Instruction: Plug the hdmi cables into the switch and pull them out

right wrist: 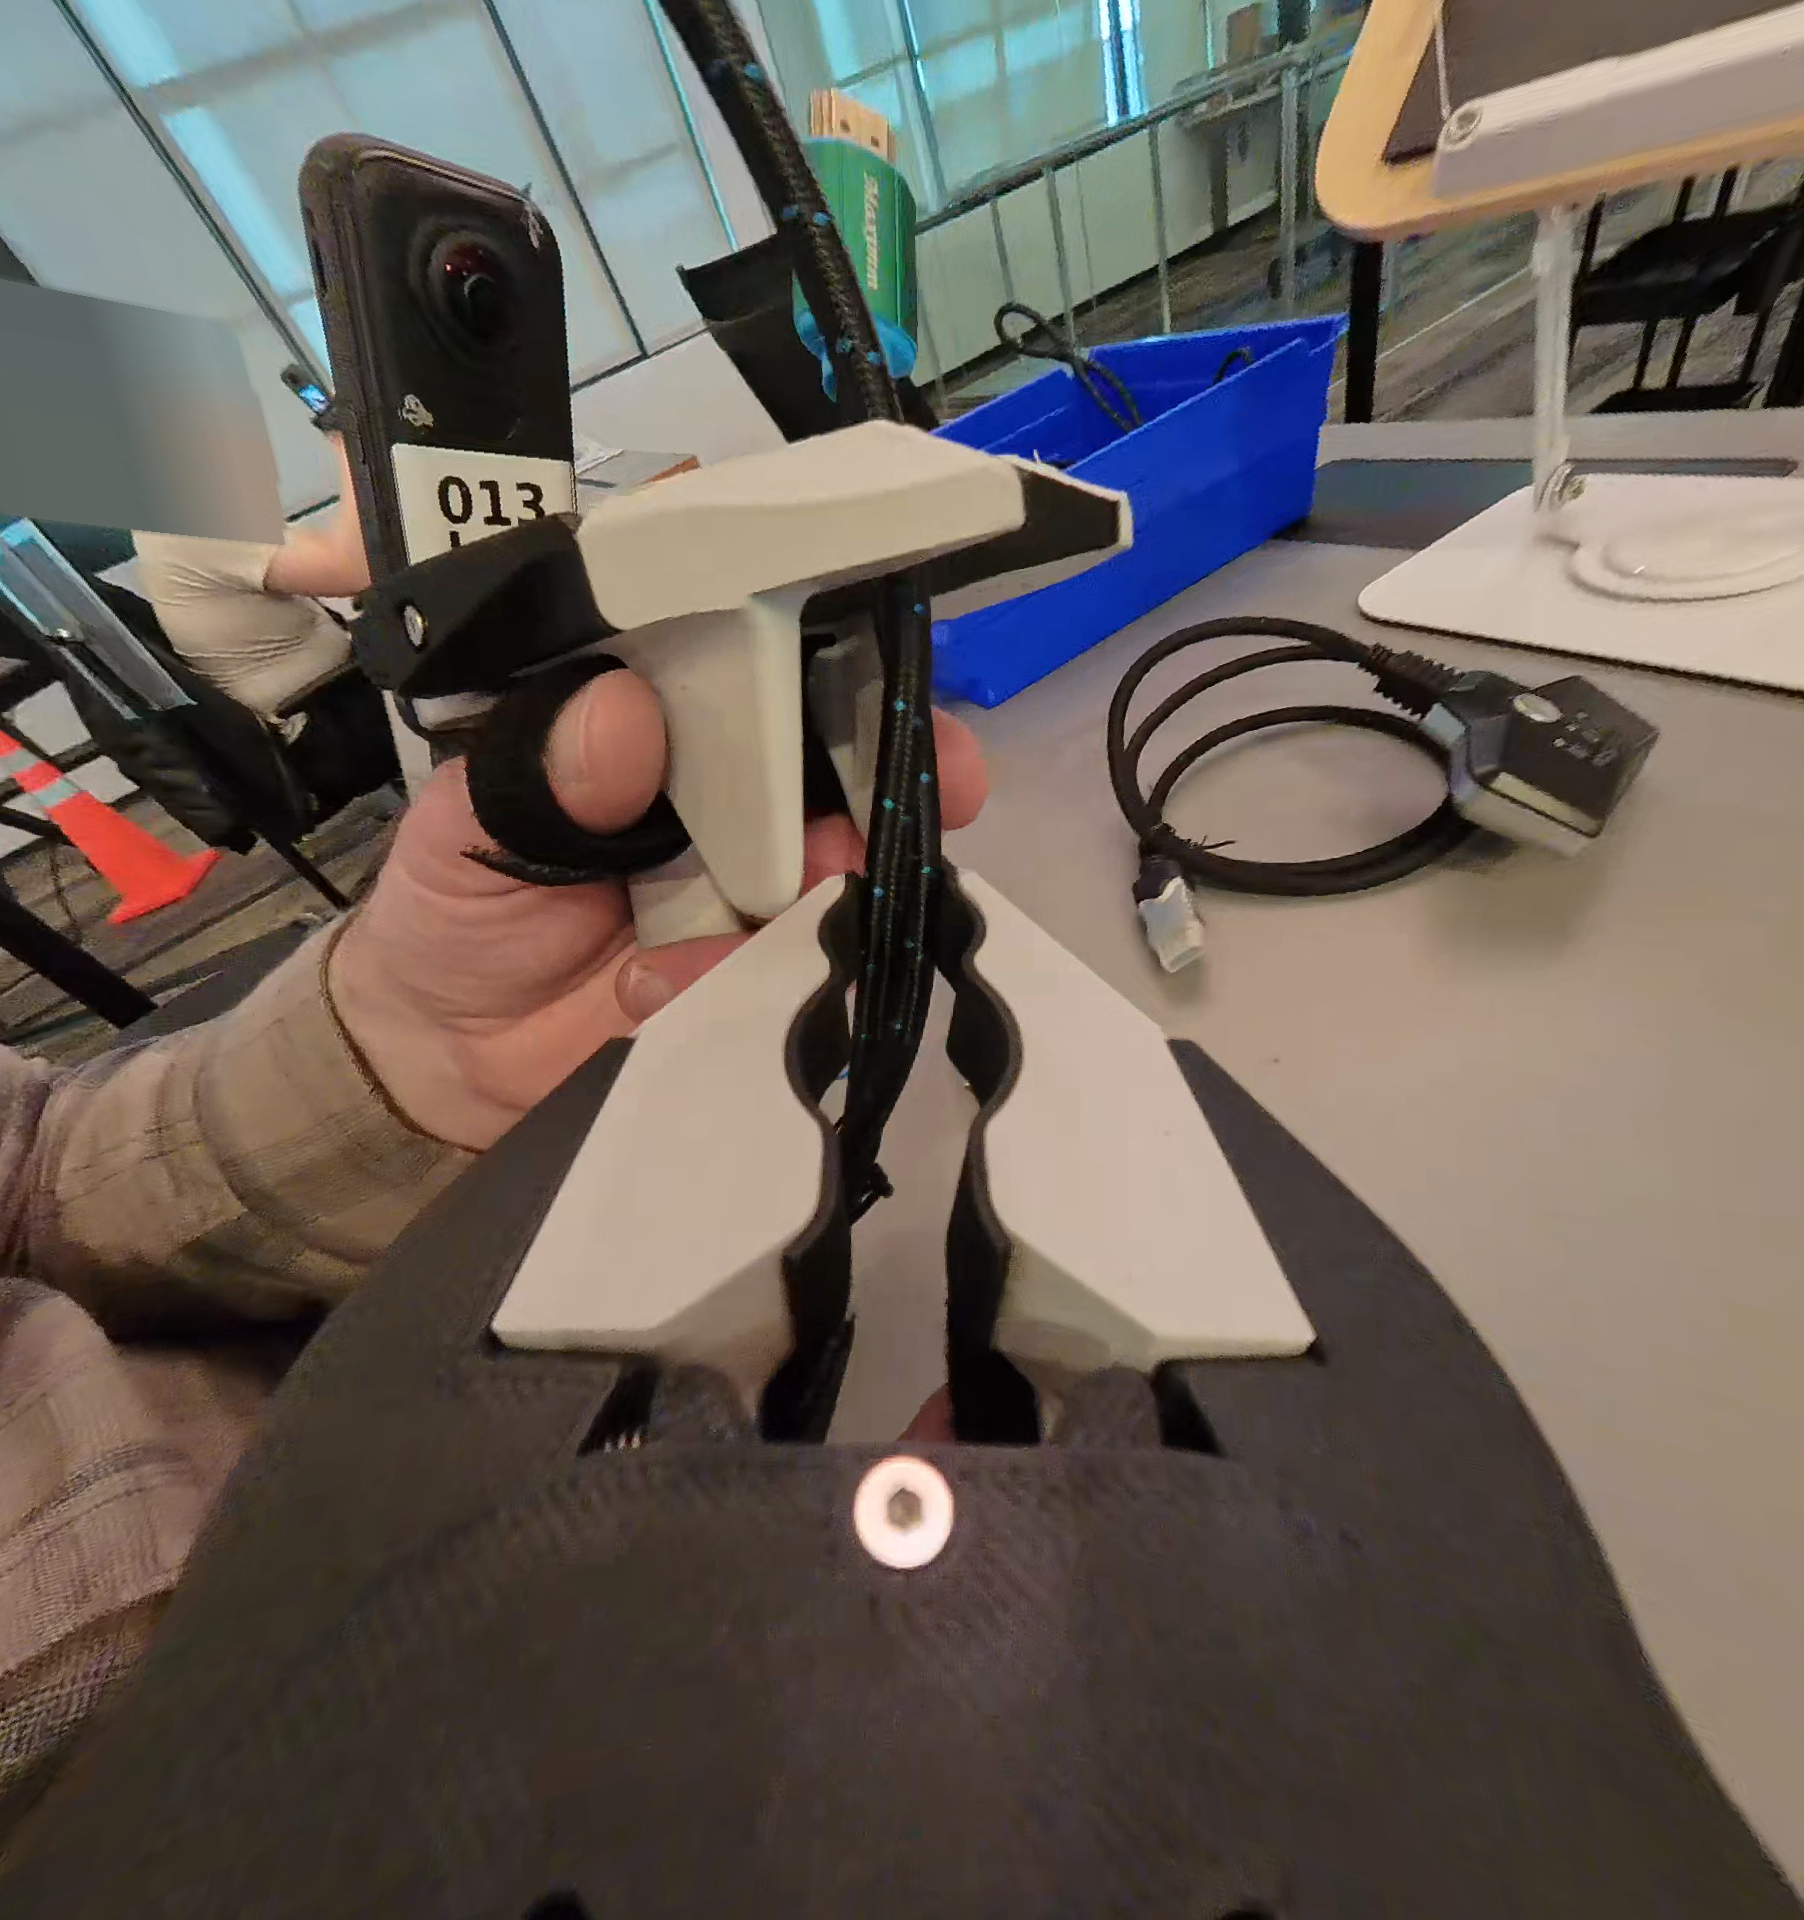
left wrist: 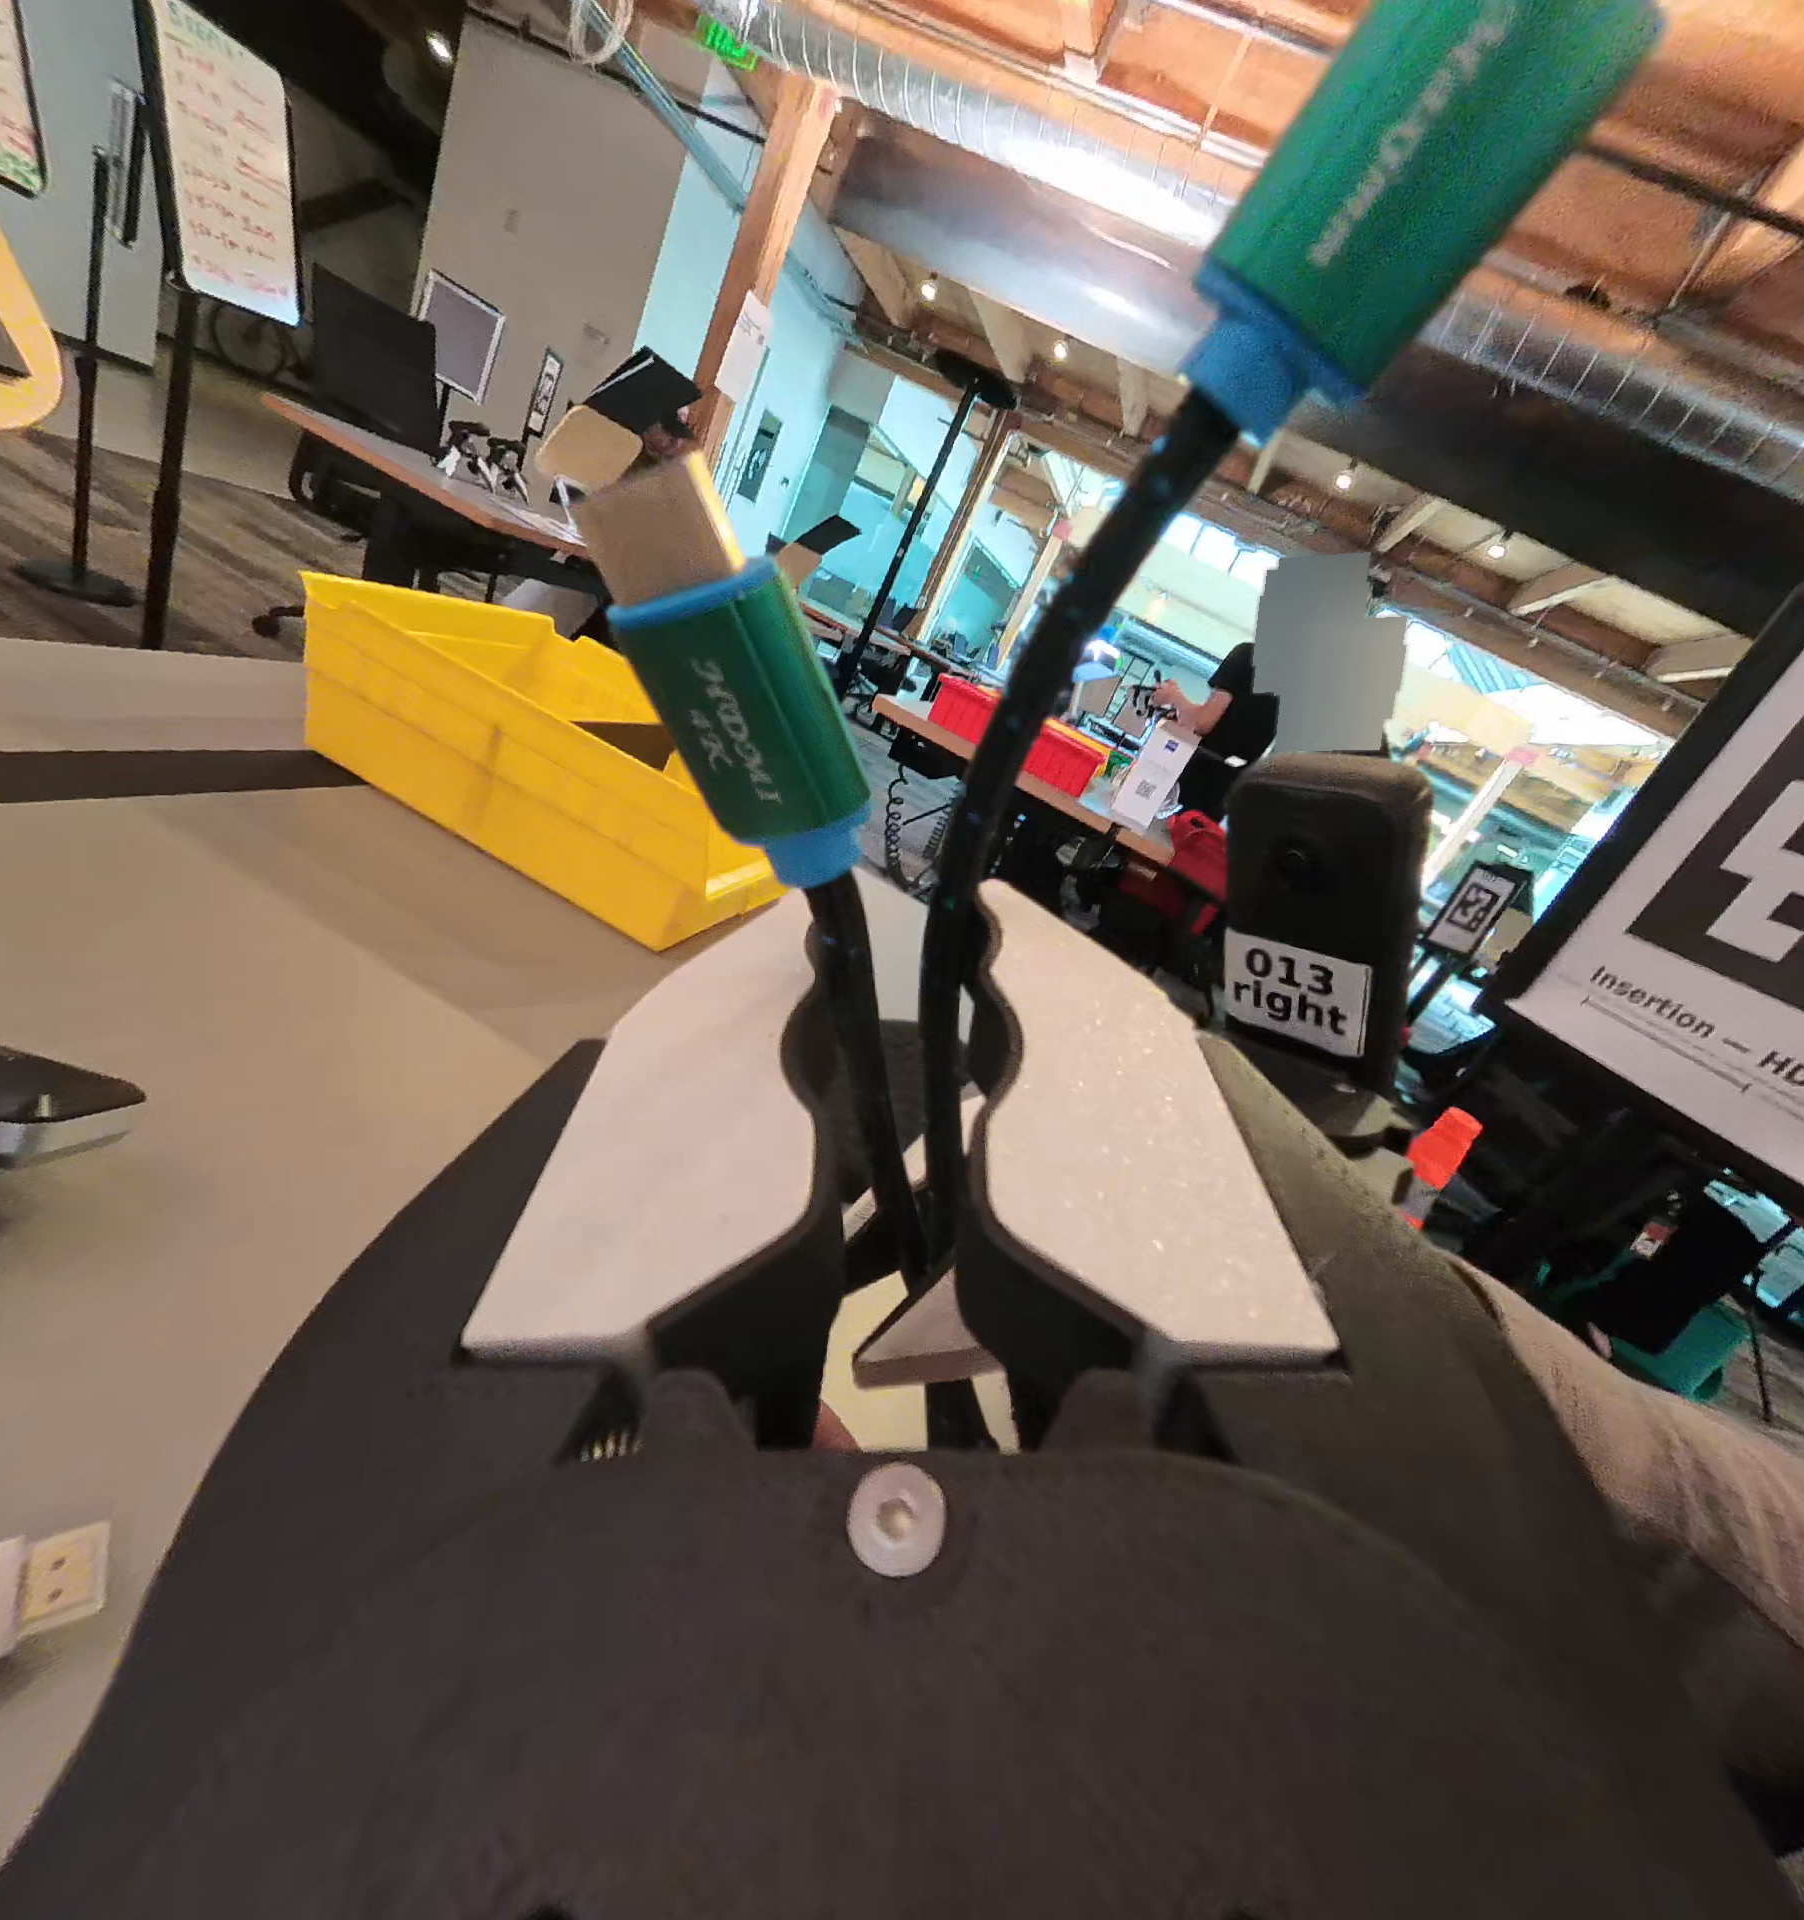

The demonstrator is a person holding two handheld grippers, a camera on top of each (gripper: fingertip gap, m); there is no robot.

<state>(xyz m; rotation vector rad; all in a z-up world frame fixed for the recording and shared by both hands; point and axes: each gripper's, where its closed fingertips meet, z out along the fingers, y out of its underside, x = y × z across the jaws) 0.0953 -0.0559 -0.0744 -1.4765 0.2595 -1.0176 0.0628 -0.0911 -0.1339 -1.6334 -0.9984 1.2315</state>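
I find an open-plan workshop or lab: exposed ceiling ducts (left wrist: 1033, 135), whiteboard (left wrist: 228, 177), rows of work counters (left wrist: 441, 488), yellow parts bin (left wrist: 503, 748), blue bin (right wrist: 1168, 488), traffic cone (right wrist: 98, 831).

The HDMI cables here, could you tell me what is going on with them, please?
A person holds both grippers up off the table. The left gripper is shut on two black cables with green plugs; the right gripper pinches the same bundle. Neither plug is in the switch, which lies on the table beside its own coiled lead.
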